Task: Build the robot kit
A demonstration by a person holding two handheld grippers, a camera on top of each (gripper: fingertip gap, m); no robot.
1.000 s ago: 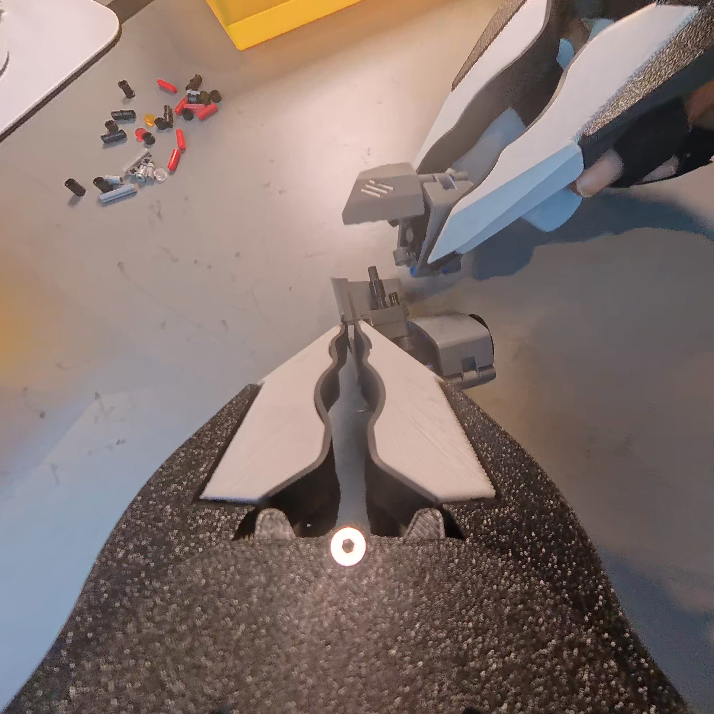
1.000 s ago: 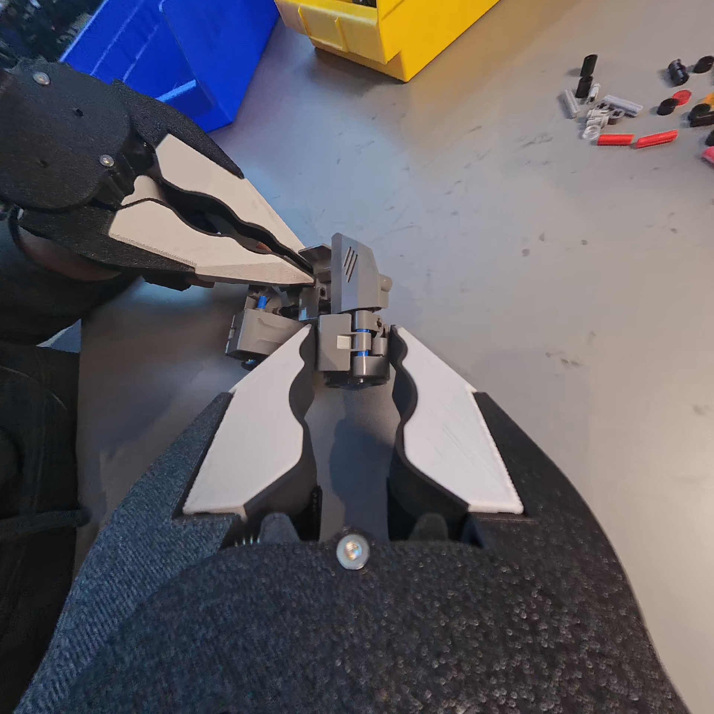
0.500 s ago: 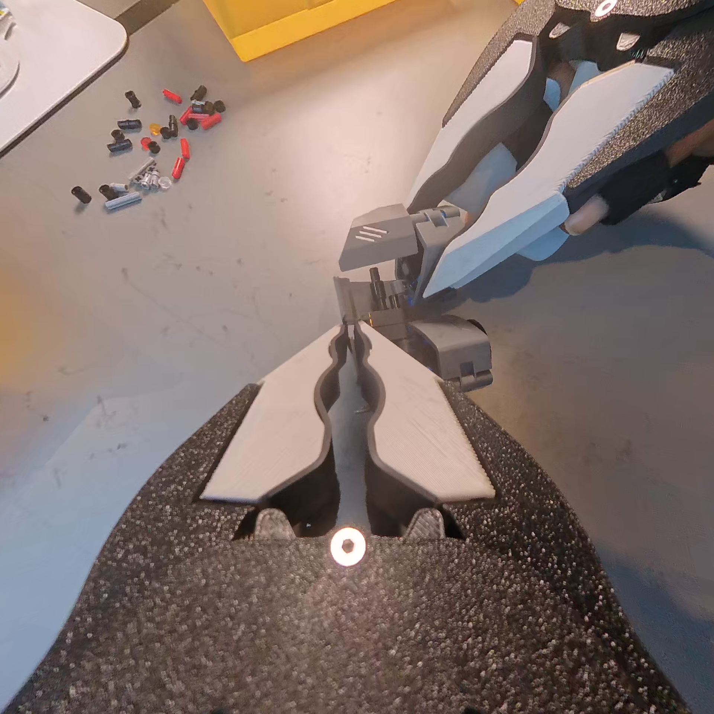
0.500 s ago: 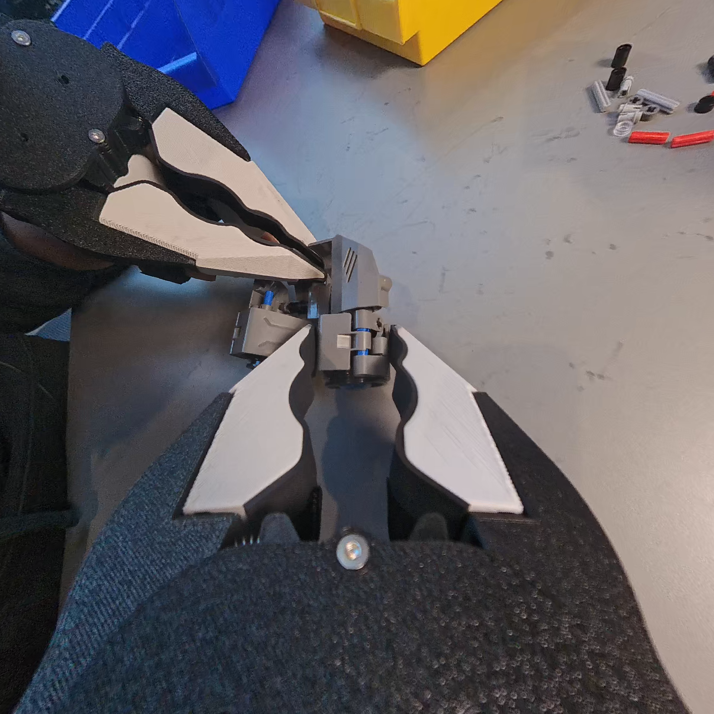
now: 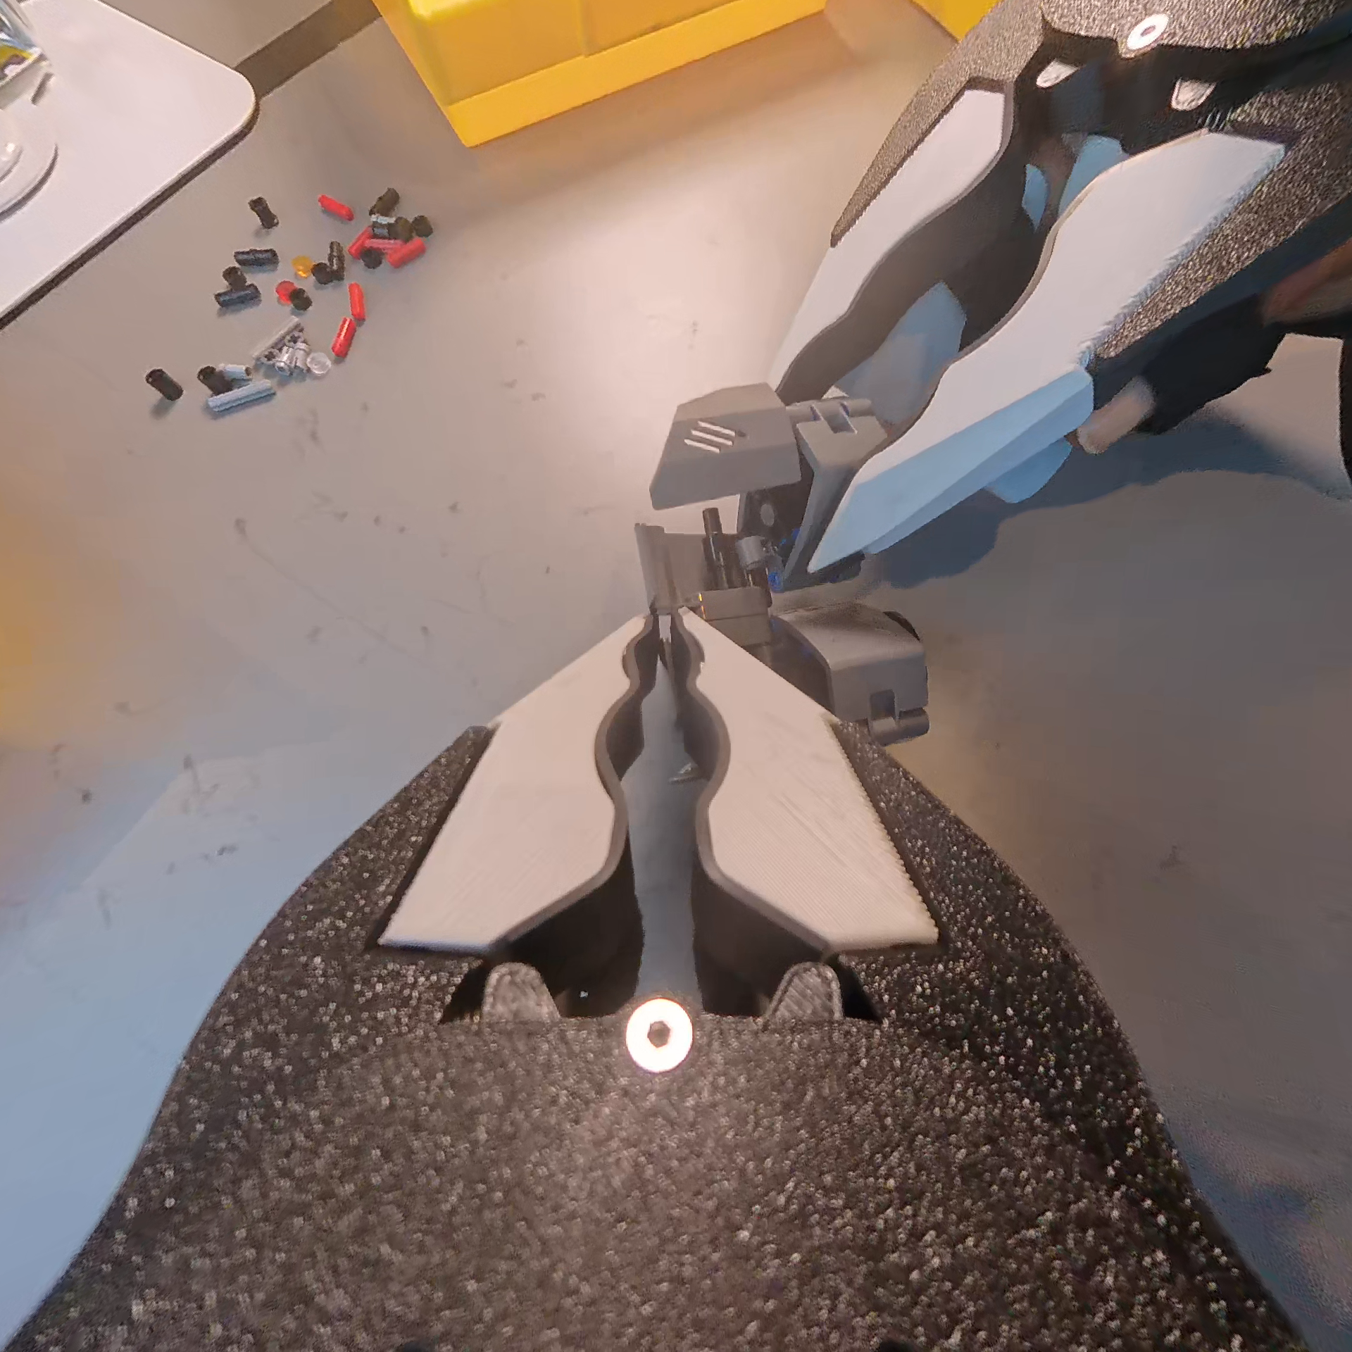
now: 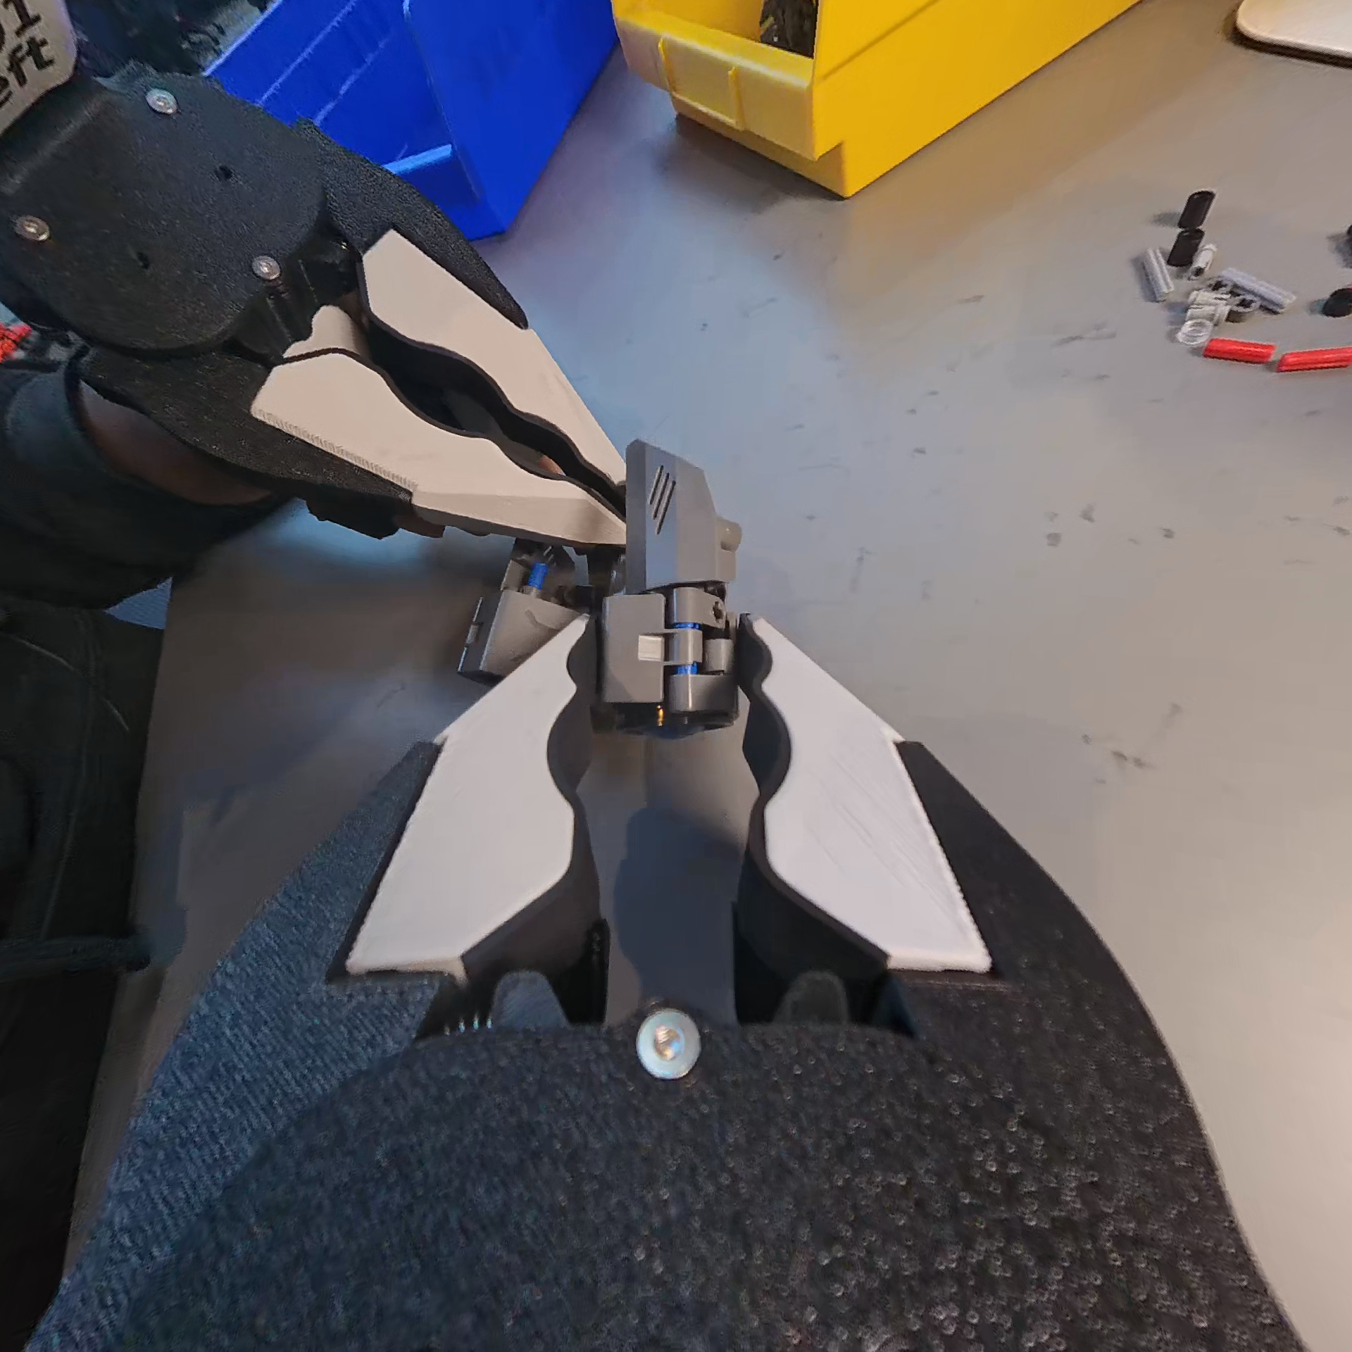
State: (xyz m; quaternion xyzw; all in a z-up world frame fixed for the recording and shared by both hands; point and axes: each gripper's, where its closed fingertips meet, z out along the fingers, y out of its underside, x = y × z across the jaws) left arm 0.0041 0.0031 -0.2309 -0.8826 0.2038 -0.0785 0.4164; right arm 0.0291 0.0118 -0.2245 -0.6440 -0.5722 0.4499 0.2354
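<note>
While the left tongs (image 5: 662,622) are pressed together on a thin grey tab of the lower toy-brick assembly (image 5: 841,658), pinning it where it rests on the grey desk (image 5: 439,549), the right tongs (image 6: 666,658) pinch the upper brick assembly (image 6: 662,658), a hinged block with blue pins and a slanted grey panel (image 6: 673,512) on top. In the left wrist view the upper piece hangs just above the lower one, near its upright black pins (image 5: 720,545); whether they touch I cannot tell. In the right wrist view the tips of the left tongs sit just beside the slanted panel.

To handle this well, judging from the grips, the lower piece wants to stay flat and unmoving, and the upper piece should be kept square to the pins, since a thin-tab pinch could slip under sideways load.

A scatter of small red, black and grey connector pins (image 5: 293,293) lies well apart. A yellow bin (image 6: 841,88) and a blue bin (image 6: 453,110) stand farther back.
</note>
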